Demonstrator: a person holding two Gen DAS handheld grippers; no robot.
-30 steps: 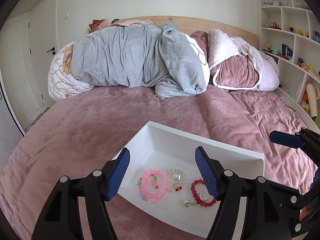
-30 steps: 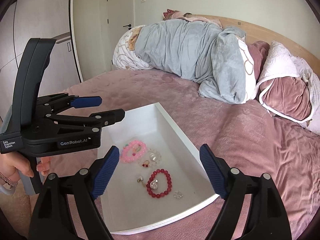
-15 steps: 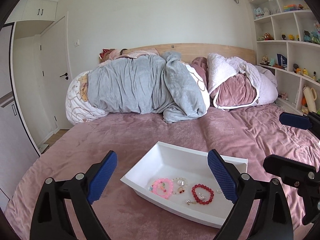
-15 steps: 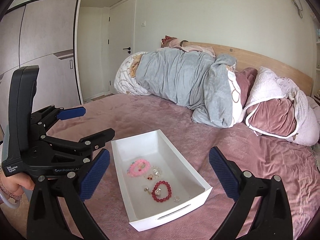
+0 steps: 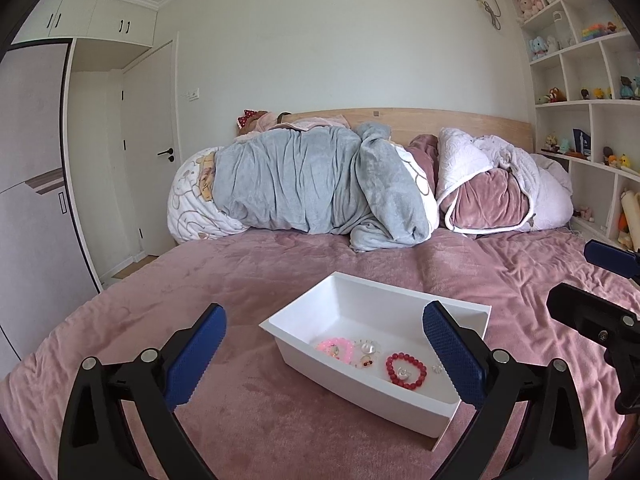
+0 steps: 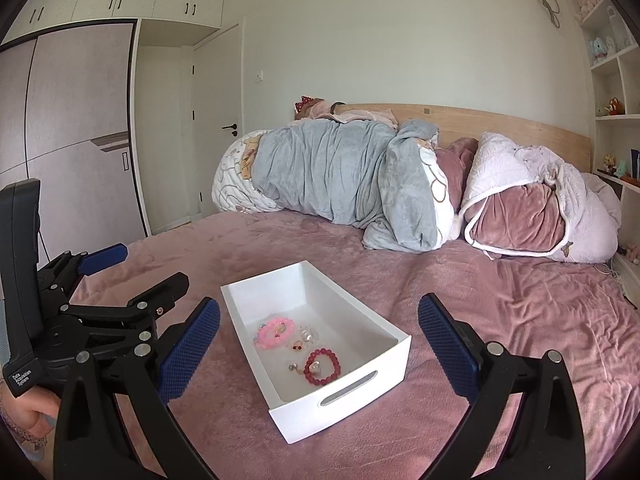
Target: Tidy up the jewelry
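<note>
The left gripper (image 5: pixel 324 350) is seen with jaws just spread wide, nothing held. A pink bracelet (image 6: pixel 275 333) and a red bracelet (image 6: pixel 322 366) lie in the white tray (image 6: pixel 372 384) on the bed (image 6: pixel 500 312). The right gripper (image 6: pixel 318 346) is likewise wide apart and empty.

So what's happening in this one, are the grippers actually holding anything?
No. A person holds two handheld grippers over a pink bedspread; the left gripper and right gripper have just been opening and both stand wide open with nothing gripped. In front of them sits a white tray holding a pink bead bracelet, a red bead bracelet and some small pieces too small to identify. Nothing lies outside the tray.
</note>
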